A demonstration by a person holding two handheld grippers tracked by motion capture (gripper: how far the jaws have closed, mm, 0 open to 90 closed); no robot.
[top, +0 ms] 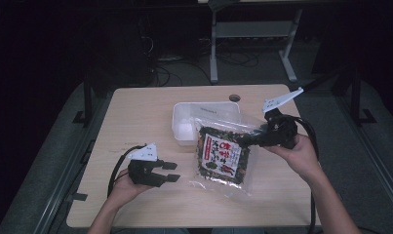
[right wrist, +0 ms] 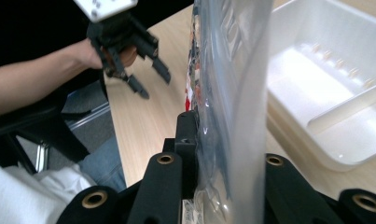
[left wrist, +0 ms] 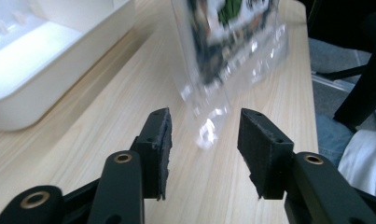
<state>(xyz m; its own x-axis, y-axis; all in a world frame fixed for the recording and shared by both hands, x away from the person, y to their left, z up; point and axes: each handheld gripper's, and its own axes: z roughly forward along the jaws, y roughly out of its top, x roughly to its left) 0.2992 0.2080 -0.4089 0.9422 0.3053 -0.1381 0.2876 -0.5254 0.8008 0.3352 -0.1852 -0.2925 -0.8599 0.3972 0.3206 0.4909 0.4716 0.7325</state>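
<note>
Right gripper [right wrist: 213, 154] jaws clamp the snack bag [top: 222, 155]; left gripper [left wrist: 204, 140] jaws gape, empty, just beside it.

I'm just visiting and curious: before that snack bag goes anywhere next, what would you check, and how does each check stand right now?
1. Right claw clamped on the snack bag: ok.
2. Left claw open, nothing between its pads: ok.
3. Left claw apart from the bag: ok.
4. White tray open and without contents: ok.
5. Bag fully lifted off the table: cannot tell.
6. Bag seal intact: cannot tell.
</note>
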